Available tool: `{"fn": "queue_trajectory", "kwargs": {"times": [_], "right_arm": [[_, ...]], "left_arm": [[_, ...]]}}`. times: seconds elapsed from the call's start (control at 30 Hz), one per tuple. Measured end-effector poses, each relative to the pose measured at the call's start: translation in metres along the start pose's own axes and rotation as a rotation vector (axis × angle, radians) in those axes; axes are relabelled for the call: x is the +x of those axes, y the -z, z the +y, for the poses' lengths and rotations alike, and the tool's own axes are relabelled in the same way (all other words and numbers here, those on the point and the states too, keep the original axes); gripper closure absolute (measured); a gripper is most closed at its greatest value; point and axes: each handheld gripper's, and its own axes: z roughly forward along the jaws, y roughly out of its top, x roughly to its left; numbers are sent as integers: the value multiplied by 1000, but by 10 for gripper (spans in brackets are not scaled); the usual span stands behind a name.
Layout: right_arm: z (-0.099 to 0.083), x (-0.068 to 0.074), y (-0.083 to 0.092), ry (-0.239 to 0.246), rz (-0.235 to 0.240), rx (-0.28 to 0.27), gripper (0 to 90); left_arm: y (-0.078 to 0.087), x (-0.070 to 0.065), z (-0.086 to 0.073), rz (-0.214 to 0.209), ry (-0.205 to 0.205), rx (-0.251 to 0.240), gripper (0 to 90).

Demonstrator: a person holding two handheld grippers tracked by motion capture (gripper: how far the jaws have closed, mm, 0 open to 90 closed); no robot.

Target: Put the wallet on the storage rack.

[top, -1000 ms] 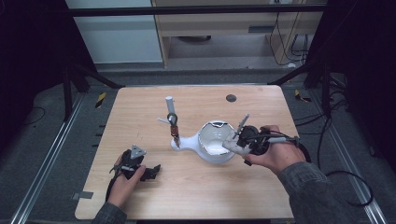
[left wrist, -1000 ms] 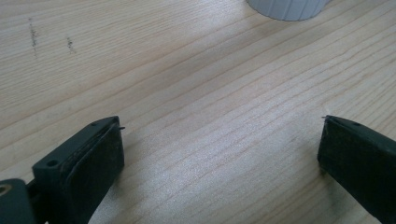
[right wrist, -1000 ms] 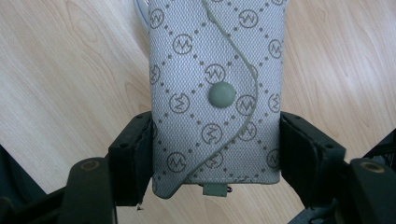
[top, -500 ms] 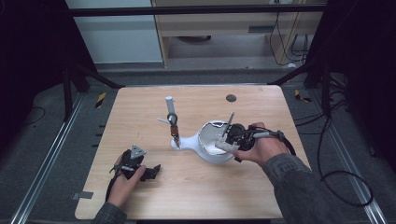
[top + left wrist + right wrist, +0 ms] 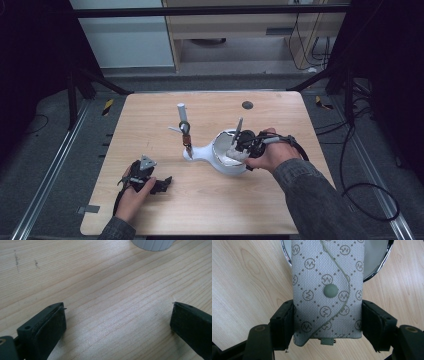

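Clamped between the fingers of the right gripper (image 5: 239, 145): a grey fabric pouch printed with small circled emblems and closed by a round snap button (image 5: 328, 290), gripped by its two long sides near the lower end. Long axis running straight out from the fingers, away from the hand, far end reaching over the chrome-rimmed opening of the white rounded bowl-shaped holder with a short spout-like foot (image 5: 222, 159). In the high view, pouch poking up and slightly tilted above that holder, right hand (image 5: 267, 152) just beside its rim on the pale wooden worktop (image 5: 210, 205). Judged from this: coming move a lowering of the pouch end-first into the opening, so alignment of its length with the bowl's mouth the point that counts; right hand plainly the nearer one. Thin upright stand with a white cap and small clips (image 5: 183, 127) just left of the holder, apart from the pouch. Left gripper (image 5: 150, 181) resting low on the worktop well apart, fingers (image 5: 50, 325) spread wide, nothing between them.
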Motion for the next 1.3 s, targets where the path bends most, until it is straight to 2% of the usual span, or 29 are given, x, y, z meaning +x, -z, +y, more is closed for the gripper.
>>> {"fn": "queue_trajectory", "kwargs": {"times": [0.57,0.8,0.9,1.3], "right_arm": [[13,-1,-2,14,2,12,321],[16,-4,-6,1,5,22,320],[18,-4,-8,10,11,31,320],[24,-4,-13,1,17,28,320]], "left_arm": [[0,0,0,-1,0,-1,0],[0,0,0,-2,-2,-1,0],[0,0,0,-2,-2,-1,0],[0,0,0,-4,-4,0,0]]}}
